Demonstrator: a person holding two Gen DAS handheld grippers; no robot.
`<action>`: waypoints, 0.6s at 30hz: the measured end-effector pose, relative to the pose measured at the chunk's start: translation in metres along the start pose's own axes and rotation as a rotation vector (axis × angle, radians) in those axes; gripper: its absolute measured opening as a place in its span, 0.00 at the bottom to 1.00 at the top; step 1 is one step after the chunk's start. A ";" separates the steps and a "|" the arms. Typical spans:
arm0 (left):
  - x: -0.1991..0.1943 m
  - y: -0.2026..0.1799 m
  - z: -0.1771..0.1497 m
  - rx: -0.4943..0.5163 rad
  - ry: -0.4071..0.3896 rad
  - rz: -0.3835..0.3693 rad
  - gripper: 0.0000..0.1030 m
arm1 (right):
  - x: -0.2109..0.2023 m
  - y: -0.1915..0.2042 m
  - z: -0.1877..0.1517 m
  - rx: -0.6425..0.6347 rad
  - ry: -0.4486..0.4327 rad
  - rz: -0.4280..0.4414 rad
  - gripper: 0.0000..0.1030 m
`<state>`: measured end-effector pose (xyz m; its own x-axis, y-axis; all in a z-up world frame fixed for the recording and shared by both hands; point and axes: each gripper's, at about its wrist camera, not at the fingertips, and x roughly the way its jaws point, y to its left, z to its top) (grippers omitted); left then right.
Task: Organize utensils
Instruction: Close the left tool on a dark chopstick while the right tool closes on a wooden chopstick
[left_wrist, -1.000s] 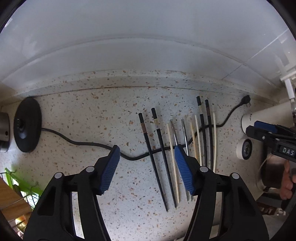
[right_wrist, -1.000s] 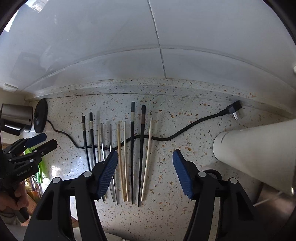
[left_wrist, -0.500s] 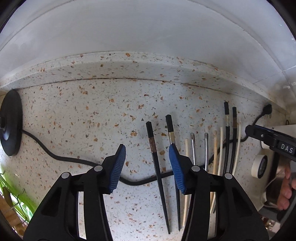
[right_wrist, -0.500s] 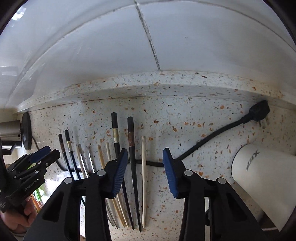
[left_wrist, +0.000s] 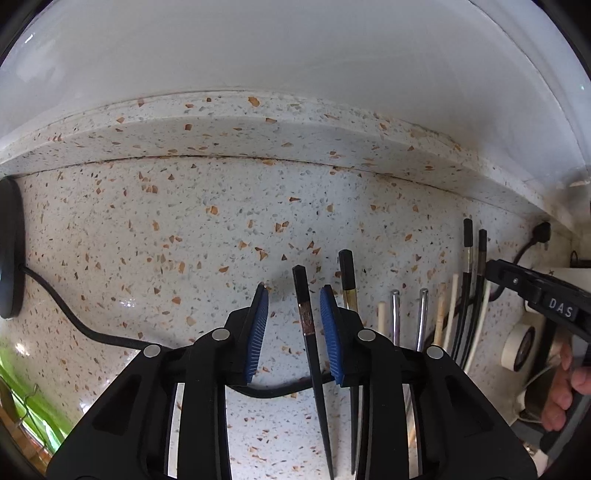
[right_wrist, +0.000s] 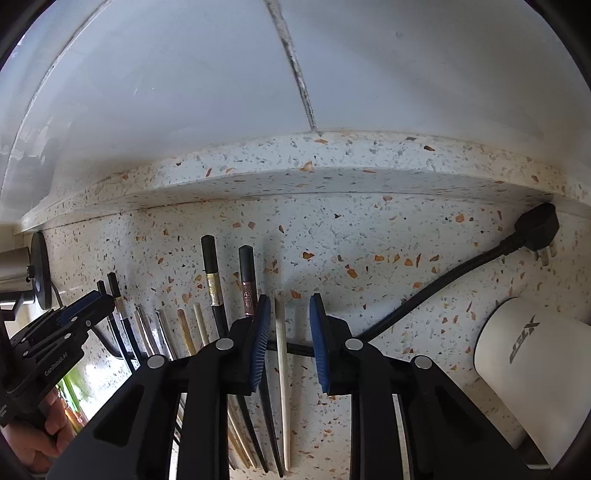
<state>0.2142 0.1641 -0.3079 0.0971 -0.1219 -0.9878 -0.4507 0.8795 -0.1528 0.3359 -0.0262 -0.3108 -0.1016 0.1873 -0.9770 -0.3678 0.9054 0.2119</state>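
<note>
Several chopsticks lie side by side on the speckled counter (left_wrist: 184, 229). In the left wrist view, my left gripper (left_wrist: 293, 295) is open and low over the counter. A black chopstick with a brown band (left_wrist: 308, 325) lies between its blue pads without touching them. Another black chopstick (left_wrist: 347, 280), metal ones (left_wrist: 395, 317) and pale ones lie to the right. In the right wrist view, my right gripper (right_wrist: 288, 306) is open and a pale wooden chopstick (right_wrist: 281, 339) lies between its pads. A black brown-banded chopstick (right_wrist: 246, 280) lies just left of it.
A black power cord (right_wrist: 424, 295) runs under the chopsticks to a plug (right_wrist: 535, 225) at the right. A white cylinder (right_wrist: 535, 369) lies at the right. A black kettle base (left_wrist: 9, 240) sits at the left. The backsplash ledge (left_wrist: 258, 125) and tiled wall are close ahead.
Both grippers have moved down and forward to the chopsticks and narrowed their jaws. The left one now straddles the leftmost black chopstick, the right one the rightmost pale chopstick.
</note>
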 end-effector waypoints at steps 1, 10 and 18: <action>0.005 -0.002 0.009 -0.022 0.014 -0.001 0.27 | 0.001 -0.001 -0.001 -0.002 -0.001 0.000 0.18; 0.012 0.008 0.028 -0.039 0.013 -0.014 0.08 | 0.007 0.000 0.000 -0.004 -0.001 0.005 0.02; -0.011 0.009 0.019 -0.043 -0.022 -0.026 0.06 | -0.014 -0.001 -0.004 -0.013 -0.060 0.015 0.02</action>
<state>0.2260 0.1821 -0.2978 0.1288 -0.1339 -0.9826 -0.4851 0.8557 -0.1802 0.3341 -0.0306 -0.2974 -0.0522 0.2238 -0.9732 -0.3787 0.8973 0.2266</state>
